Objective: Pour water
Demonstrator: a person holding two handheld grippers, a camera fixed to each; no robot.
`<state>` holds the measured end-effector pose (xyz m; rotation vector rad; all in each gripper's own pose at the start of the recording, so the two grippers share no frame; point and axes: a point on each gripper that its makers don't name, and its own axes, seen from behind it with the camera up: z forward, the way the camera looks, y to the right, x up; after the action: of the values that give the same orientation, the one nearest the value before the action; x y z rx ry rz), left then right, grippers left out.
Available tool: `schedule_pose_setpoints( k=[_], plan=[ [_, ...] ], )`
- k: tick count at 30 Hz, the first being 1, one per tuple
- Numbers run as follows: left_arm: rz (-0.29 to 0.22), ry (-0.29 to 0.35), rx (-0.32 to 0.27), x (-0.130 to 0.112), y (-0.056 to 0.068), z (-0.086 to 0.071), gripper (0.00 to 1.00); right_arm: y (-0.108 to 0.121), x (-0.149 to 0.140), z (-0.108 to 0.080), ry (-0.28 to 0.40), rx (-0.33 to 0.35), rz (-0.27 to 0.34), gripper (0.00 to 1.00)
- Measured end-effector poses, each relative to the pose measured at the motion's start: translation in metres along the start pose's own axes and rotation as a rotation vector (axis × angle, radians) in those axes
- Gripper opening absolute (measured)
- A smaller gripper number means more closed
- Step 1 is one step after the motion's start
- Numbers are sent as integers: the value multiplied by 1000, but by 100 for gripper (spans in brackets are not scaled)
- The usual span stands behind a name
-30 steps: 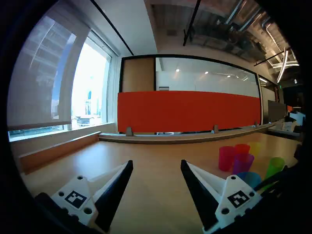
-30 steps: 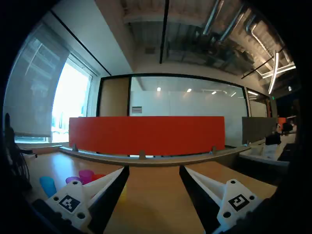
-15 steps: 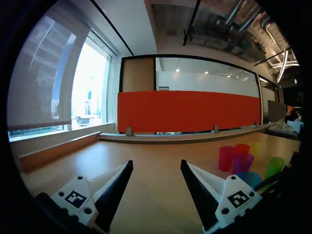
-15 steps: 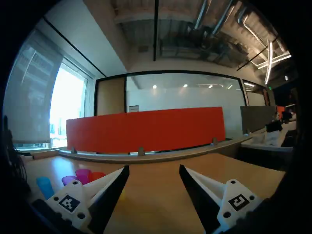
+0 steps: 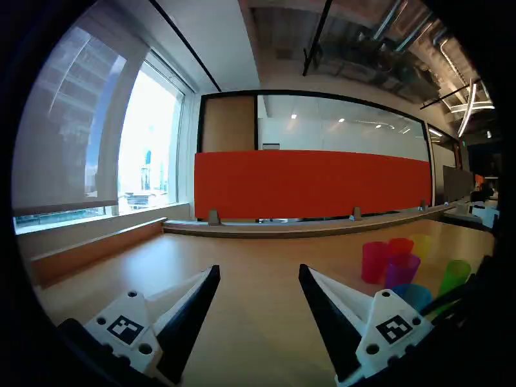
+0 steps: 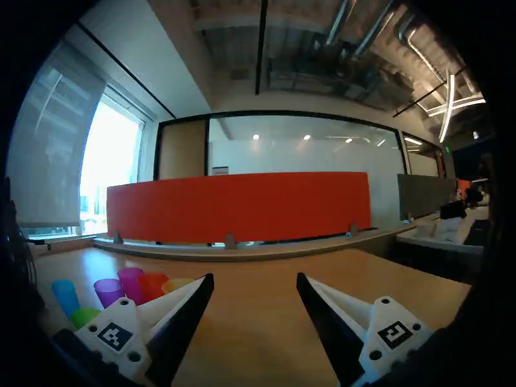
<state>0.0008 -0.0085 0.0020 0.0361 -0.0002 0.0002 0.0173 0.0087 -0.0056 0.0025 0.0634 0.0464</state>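
Stretching away ahead, the wooden table [image 5: 258, 322] ends at an orange partition [image 5: 309, 184] at 12 o'clock, with a bright window [image 5: 148, 155] at 10 o'clock. The cups [image 5: 403, 269], upright translucent tumblers in pink, red, yellow, purple, green and blue, cluster at 4 o'clock of the left gripper [image 5: 258, 267]; the right gripper [image 6: 255, 277] finds them at 8 o'clock, partly behind its finger. Both claws gape wide, holding nothing.
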Motion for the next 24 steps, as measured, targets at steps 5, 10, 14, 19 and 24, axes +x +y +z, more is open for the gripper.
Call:
schedule_pose_setpoints(
  k=[5,10,14,19,24],
  plan=[
    [0,0,0,0,0,0,90,-1,-4,1,-14,-2,-4,99],
    [0,0,0,0,0,0,90,-1,-10,2,-33,-5,-20,99],
    [0,0,0,-1,0,0,90,-4,-17,4,-52,-3,-37,99],
    [0,0,0,0,0,0,90,-8,-18,6,-62,1,-48,99],
    [0,0,0,0,0,0,90,-8,-18,6,-63,2,-46,99]
  ],
)
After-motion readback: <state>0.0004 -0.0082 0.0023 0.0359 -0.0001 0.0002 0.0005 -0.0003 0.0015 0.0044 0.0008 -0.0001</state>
